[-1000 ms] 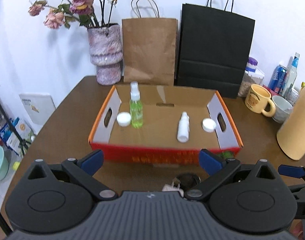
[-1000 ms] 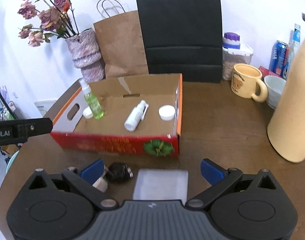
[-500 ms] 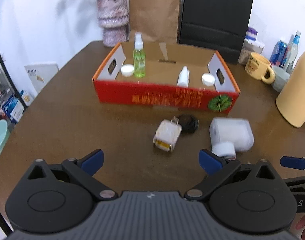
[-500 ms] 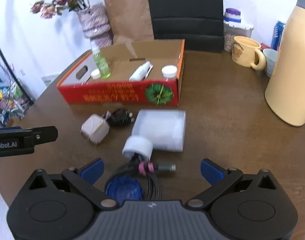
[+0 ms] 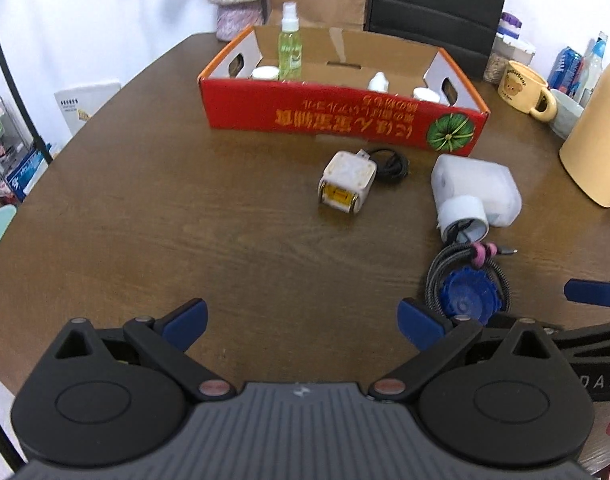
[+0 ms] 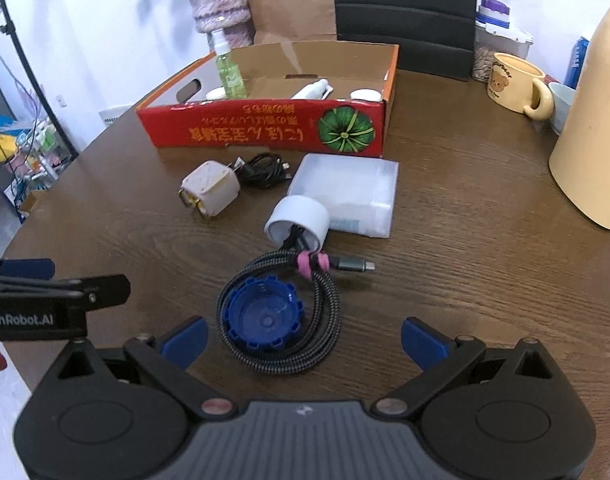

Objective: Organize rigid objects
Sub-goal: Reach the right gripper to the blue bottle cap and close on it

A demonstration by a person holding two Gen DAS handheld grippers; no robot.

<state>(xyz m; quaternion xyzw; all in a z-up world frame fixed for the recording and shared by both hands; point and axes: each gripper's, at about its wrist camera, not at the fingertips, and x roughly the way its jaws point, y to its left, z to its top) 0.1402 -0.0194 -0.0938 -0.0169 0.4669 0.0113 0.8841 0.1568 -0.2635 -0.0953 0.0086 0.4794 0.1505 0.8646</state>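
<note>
A red cardboard box (image 5: 345, 118) (image 6: 265, 130) stands open on the brown table, holding a green spray bottle (image 5: 289, 46), a white bottle (image 6: 313, 90) and white jar lids. In front of it lie a white cube charger (image 5: 347, 188) (image 6: 209, 194), a black cable (image 6: 261, 170), a white plastic case (image 5: 477, 188) (image 6: 349, 196) with a white cylinder (image 6: 299, 222), a braided cable coil (image 6: 317, 312) and a blue cap (image 5: 467, 296) (image 6: 263, 320). My left gripper (image 5: 301, 320) is open over bare table. My right gripper (image 6: 303, 336) is open just short of the blue cap.
A tall cream thermos (image 6: 593, 120) stands at the right, with a yellow mug (image 6: 513, 84), a pale cup and cans behind. A vase, a brown paper bag (image 6: 289, 0) and a black bag (image 6: 405, 12) stand behind the box. The table edge curves at the left.
Both grippers have pulled back from the box toward the near table edge, bringing the charger, case, cable coil and blue cap into view. Both stay open.
</note>
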